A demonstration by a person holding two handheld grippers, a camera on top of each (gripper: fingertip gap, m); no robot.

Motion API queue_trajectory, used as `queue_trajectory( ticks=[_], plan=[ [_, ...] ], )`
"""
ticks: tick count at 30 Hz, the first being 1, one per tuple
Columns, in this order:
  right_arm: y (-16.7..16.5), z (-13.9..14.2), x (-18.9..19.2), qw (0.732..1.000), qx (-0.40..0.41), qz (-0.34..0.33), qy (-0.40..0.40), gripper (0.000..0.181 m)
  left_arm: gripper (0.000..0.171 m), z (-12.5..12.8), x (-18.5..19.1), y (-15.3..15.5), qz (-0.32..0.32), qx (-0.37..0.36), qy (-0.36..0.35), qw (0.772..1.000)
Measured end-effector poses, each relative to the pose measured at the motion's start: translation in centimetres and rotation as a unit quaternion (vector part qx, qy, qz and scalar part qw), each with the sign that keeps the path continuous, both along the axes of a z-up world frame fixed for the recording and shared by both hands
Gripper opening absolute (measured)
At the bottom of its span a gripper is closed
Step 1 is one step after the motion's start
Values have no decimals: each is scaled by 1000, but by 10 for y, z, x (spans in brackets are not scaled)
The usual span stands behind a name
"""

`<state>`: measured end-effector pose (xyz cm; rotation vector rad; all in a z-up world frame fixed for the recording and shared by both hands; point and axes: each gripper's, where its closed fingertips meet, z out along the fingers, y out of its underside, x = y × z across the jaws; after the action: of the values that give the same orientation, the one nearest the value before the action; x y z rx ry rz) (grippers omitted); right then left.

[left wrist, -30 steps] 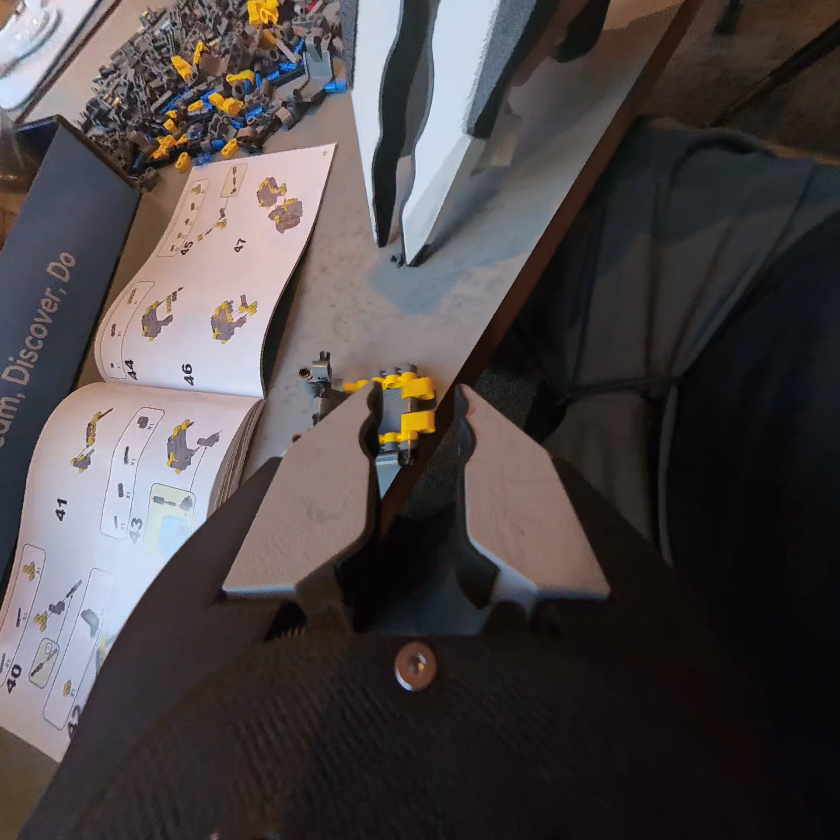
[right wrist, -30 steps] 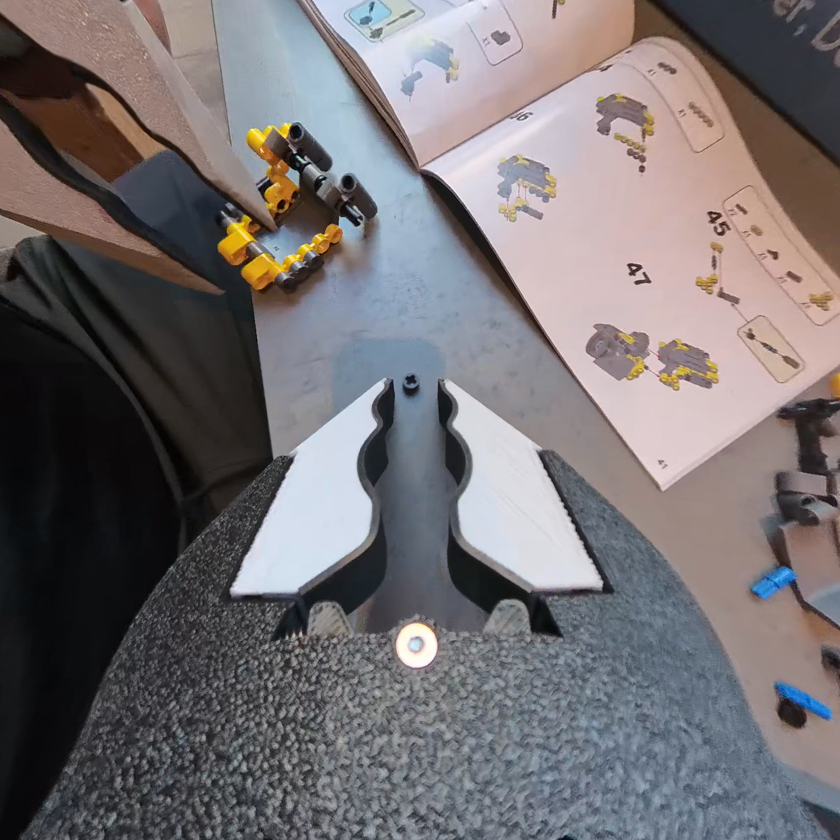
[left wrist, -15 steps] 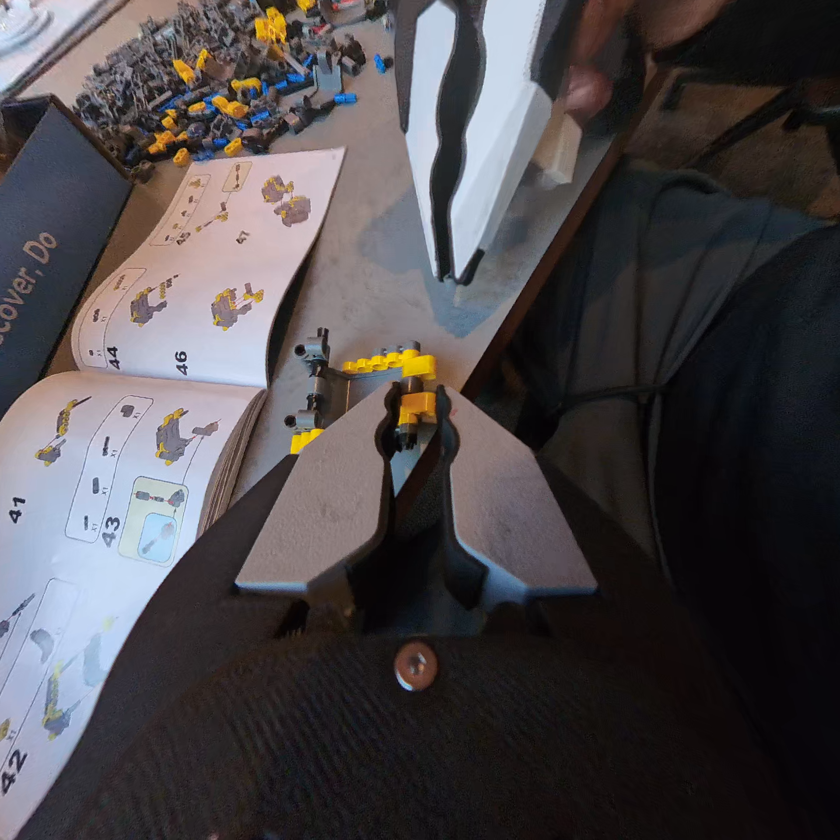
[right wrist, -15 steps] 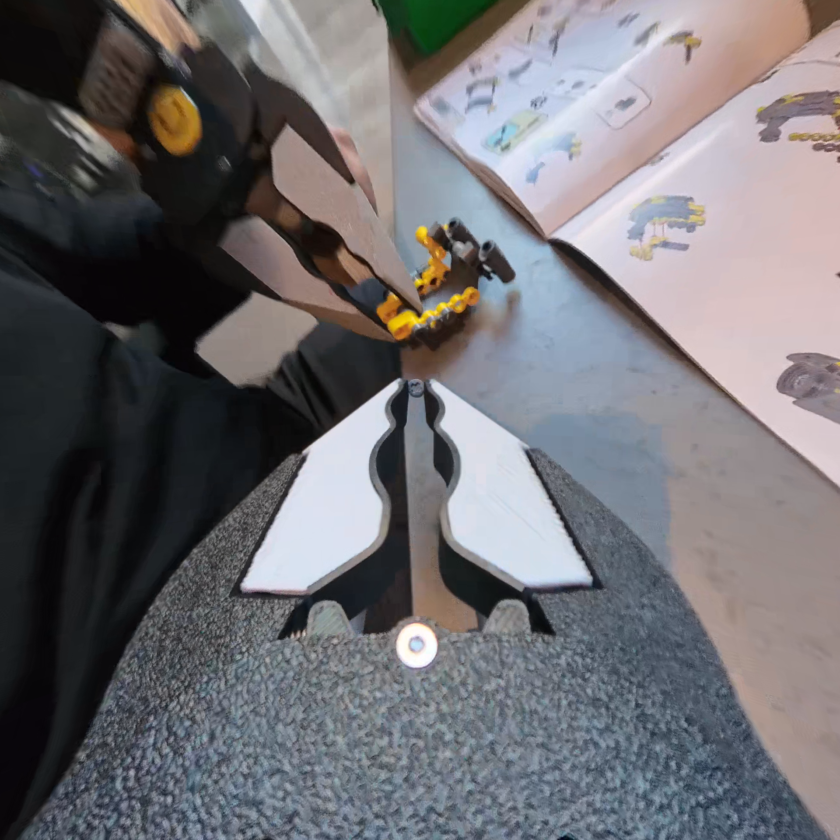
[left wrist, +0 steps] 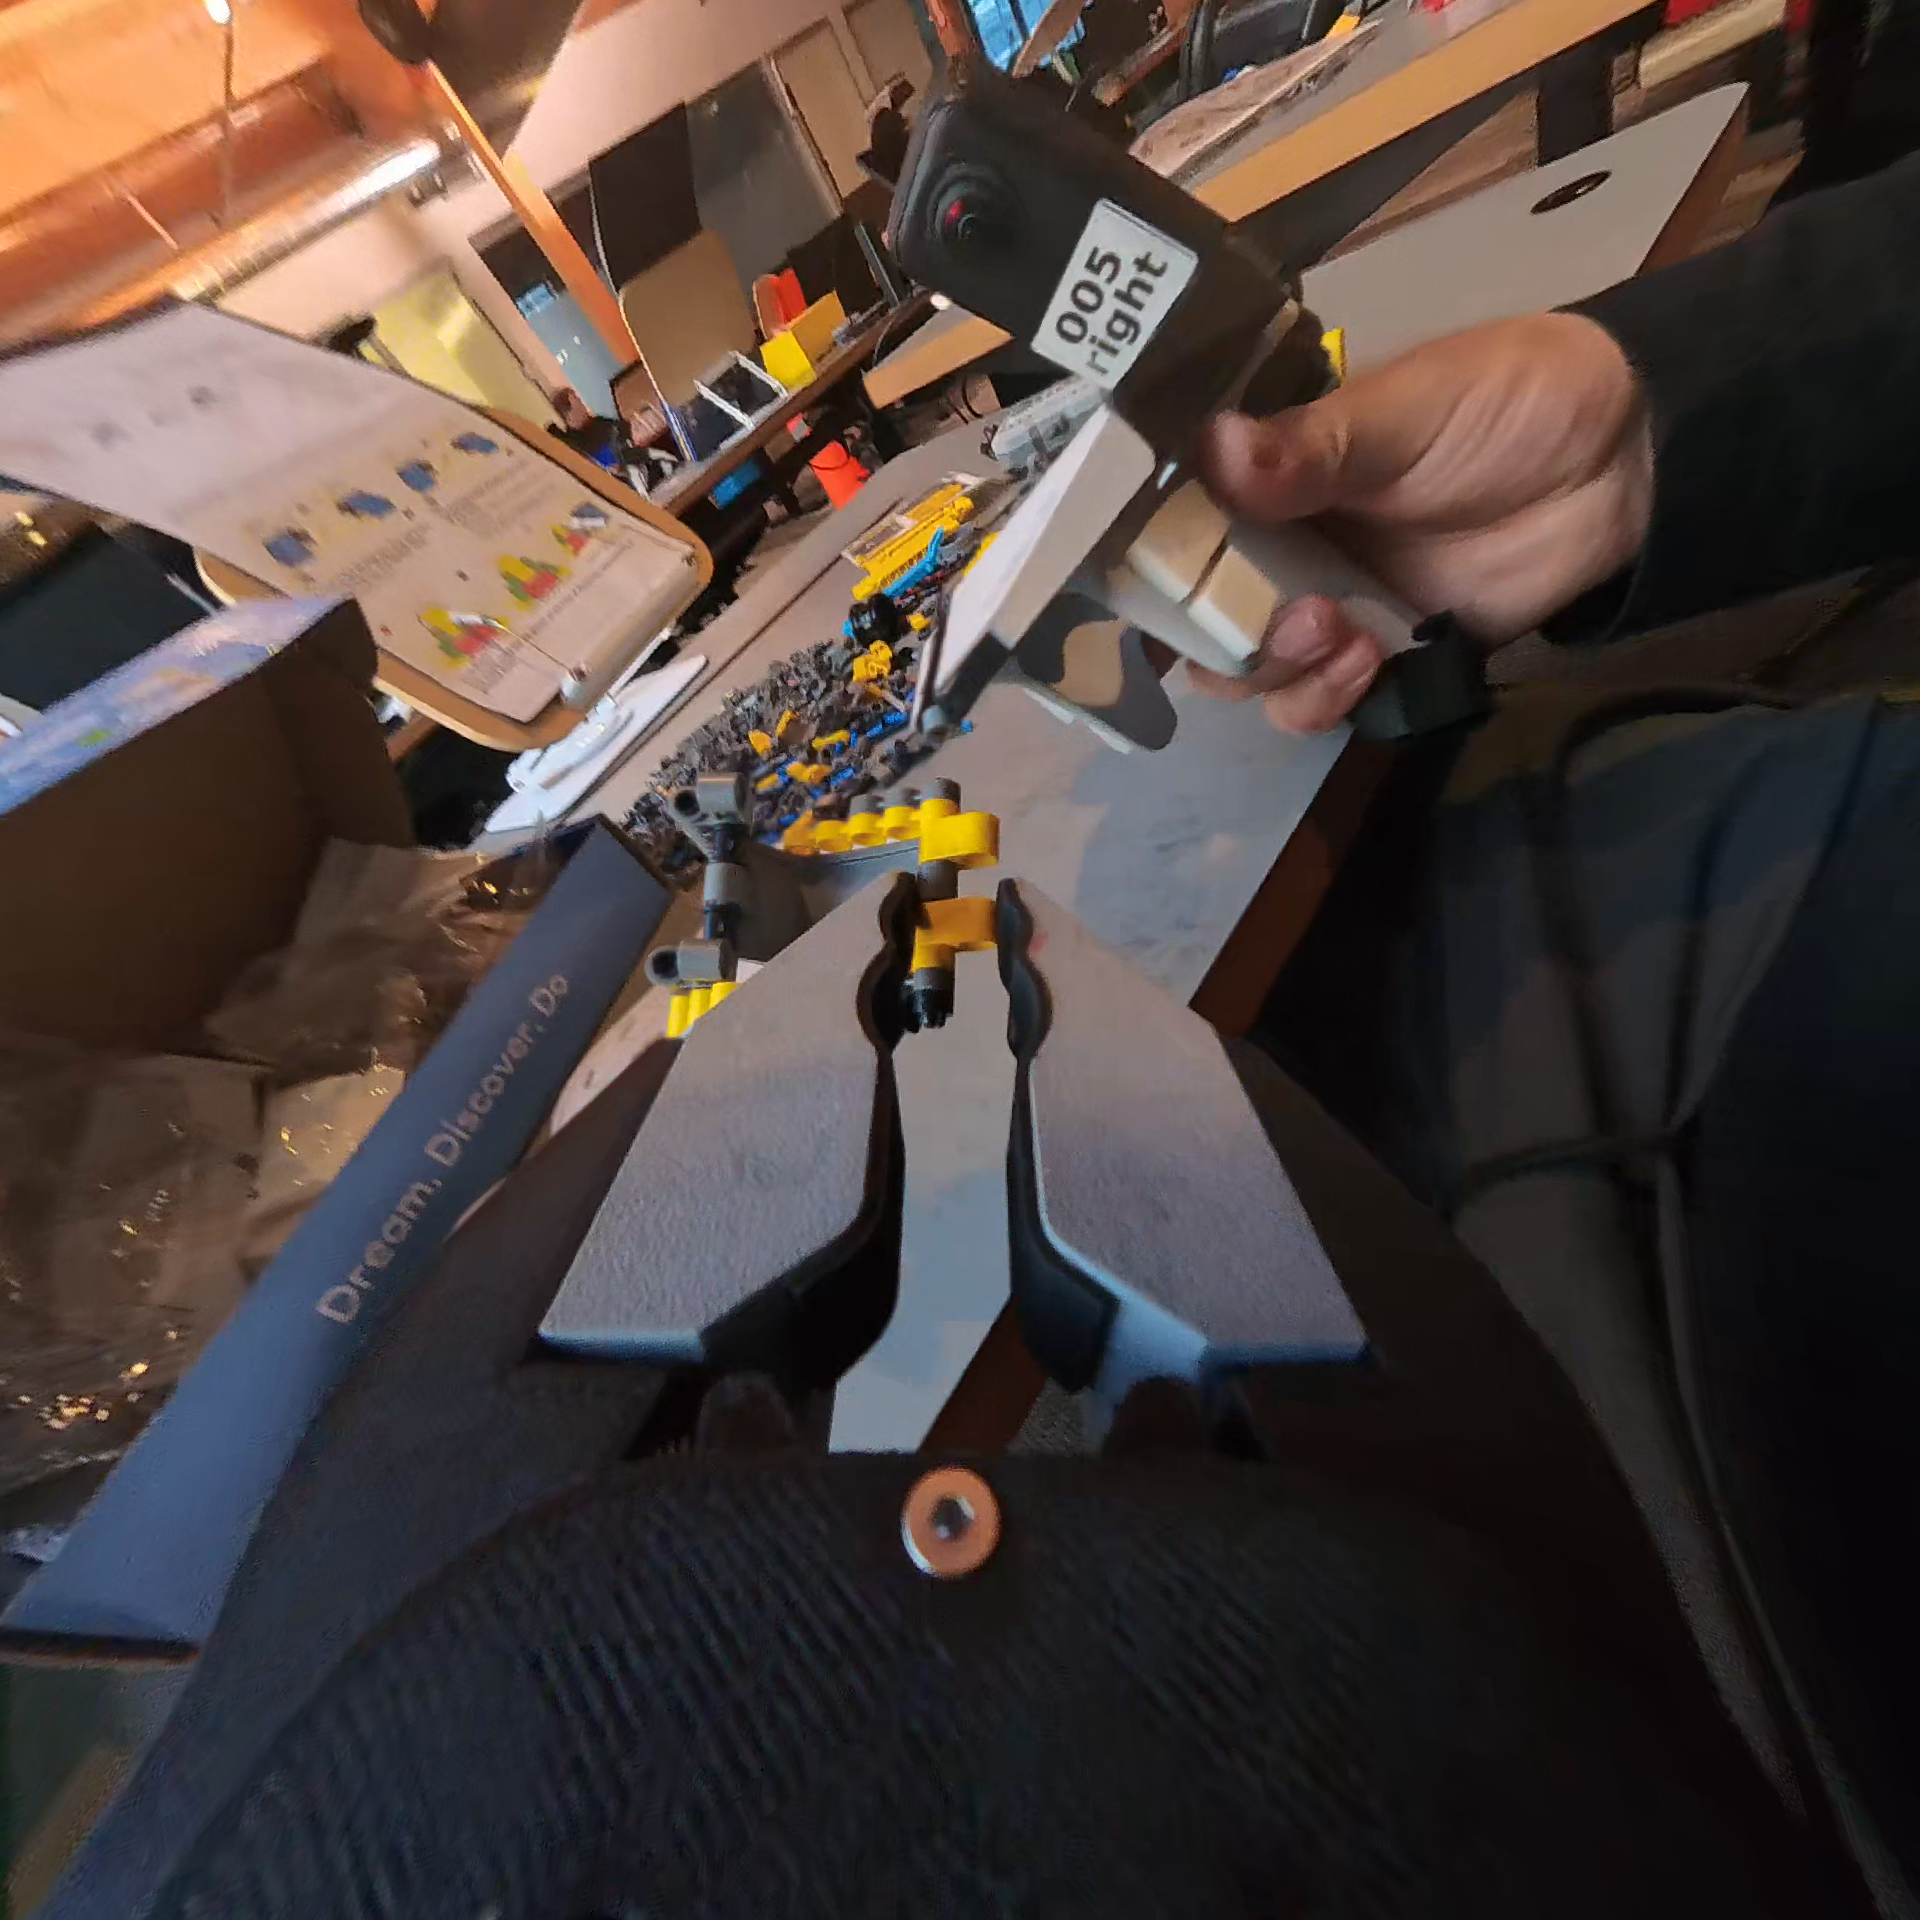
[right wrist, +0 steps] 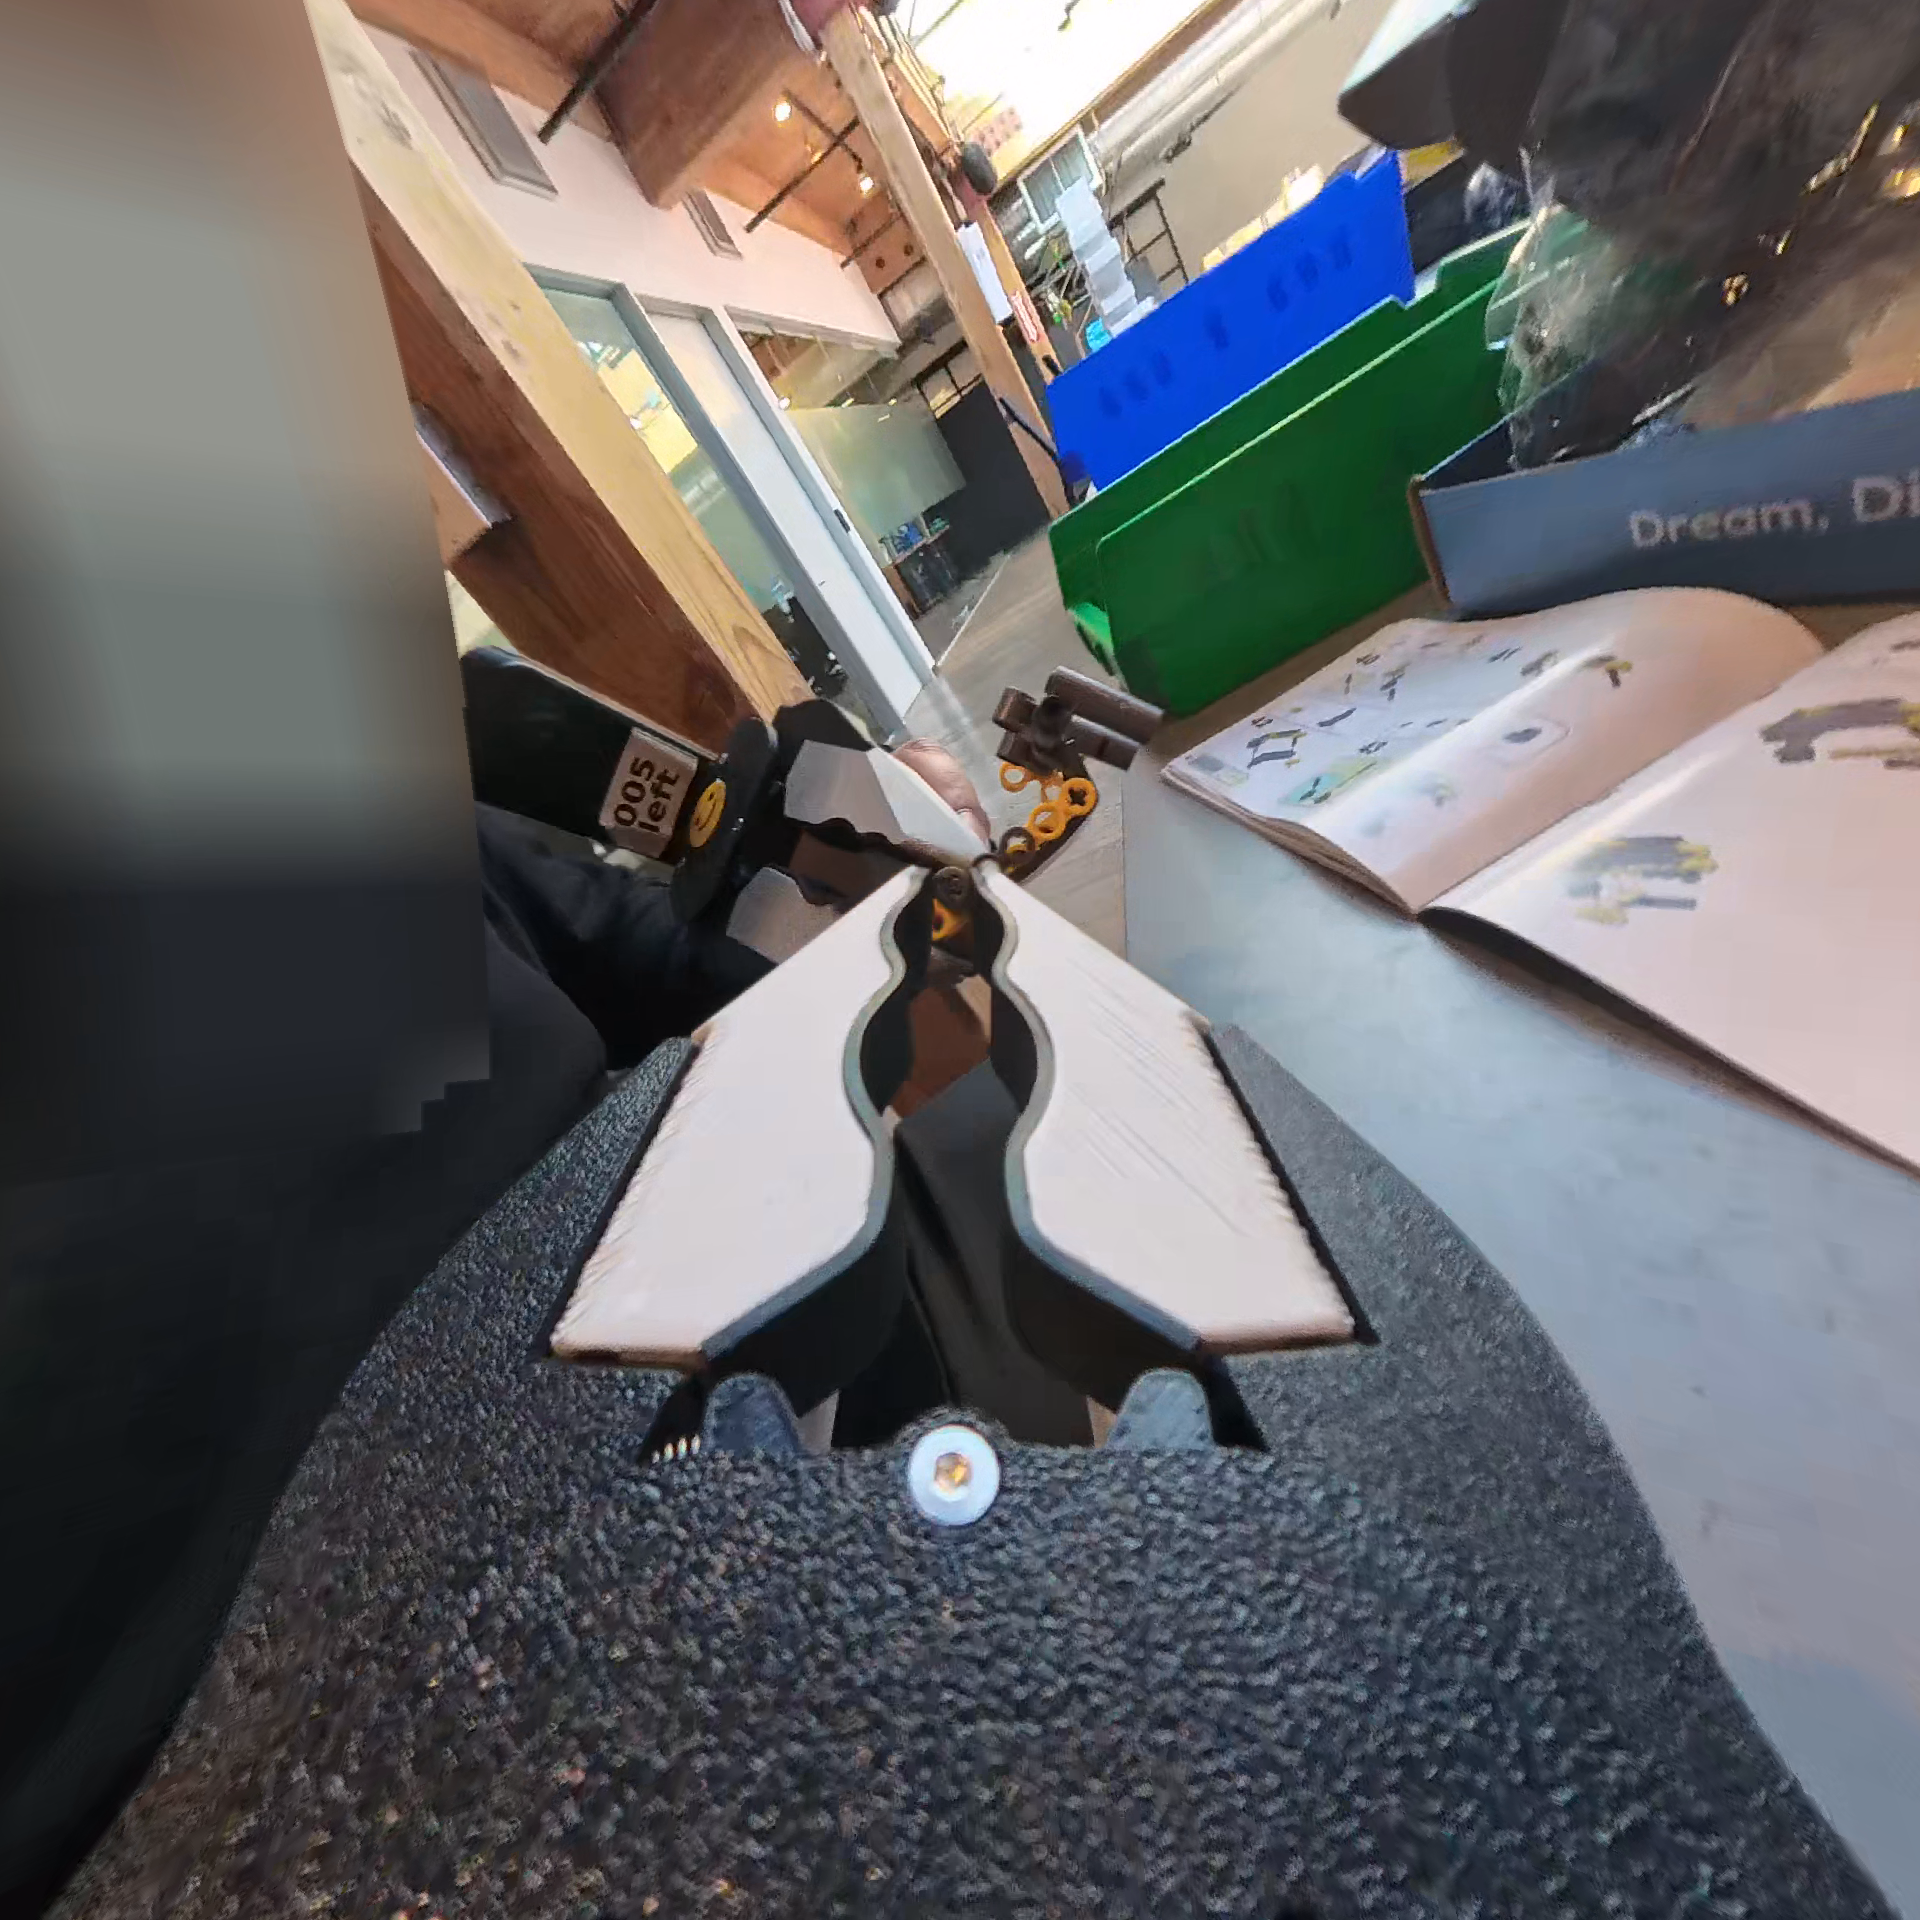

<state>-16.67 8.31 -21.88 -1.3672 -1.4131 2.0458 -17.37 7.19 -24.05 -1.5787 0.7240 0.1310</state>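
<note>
The left gripper (left wrist: pixel 954 914) is clenched on a yellow and grey brick assembly (left wrist: pixel 940 862), gripping it by a yellow connector on a dark axle that sits between the fingertips. The rest of the assembly, a row of yellow holed beams and grey pin connectors, sticks out to the left and far side of the fingers, lifted clear of the grey table (left wrist: pixel 1164 831) near its right edge.

The right gripper (right wrist: pixel 952 881) is closed on a small dark pin (right wrist: pixel 950 883) pinched at the very tips. In the left wrist view this gripper (left wrist: pixel 928 717) hangs above and just beyond the assembly, carried by a bare hand (left wrist: pixel 1455 488) in a dark sleeve (the pin at its tip shows only as a small grey nub).

Farther off on the table lies a heap of loose grey, yellow and blue bricks (left wrist: pixel 800 727). A dark blue box (left wrist: pixel 416 1143) runs along the left. In the right wrist view an open instruction booklet (right wrist: pixel 1558 790) lies on the table to the right, with green and blue bins (right wrist: pixel 1247 499) beyond it.
</note>
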Motion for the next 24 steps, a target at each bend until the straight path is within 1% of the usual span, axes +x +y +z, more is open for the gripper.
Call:
queue_trajectory(
  ticks=[3, 6, 17, 19, 22, 24],
  plan=[
    [-4, 2, 0, 999, 37, -10, 15, 6, 13, 7, 3, -2, 2, 24, 12, 1000],
    [-9, 2, 0, 997, 74, -19, 26, 6, 12, 8, 4, -2, 0, 27, 11, 1000],
    [-10, -1, -1, 993, 110, -35, 31, 5, 12, 9, 6, -5, -19, 31, -4, 999],
    [-8, -5, -2, 993, 109, -34, 22, 5, 12, 7, 6, -5, -29, 25, -20, 999],
    [-7, -16, -4, 996, 84, -20, -19, 6, 11, 1, 4, -4, -52, 2, -71, 996],
    [-11, -21, -6, 996, 82, -13, -30, 6, 5, 4, 1, -3, -60, -6, -109, 992]
  ],
)
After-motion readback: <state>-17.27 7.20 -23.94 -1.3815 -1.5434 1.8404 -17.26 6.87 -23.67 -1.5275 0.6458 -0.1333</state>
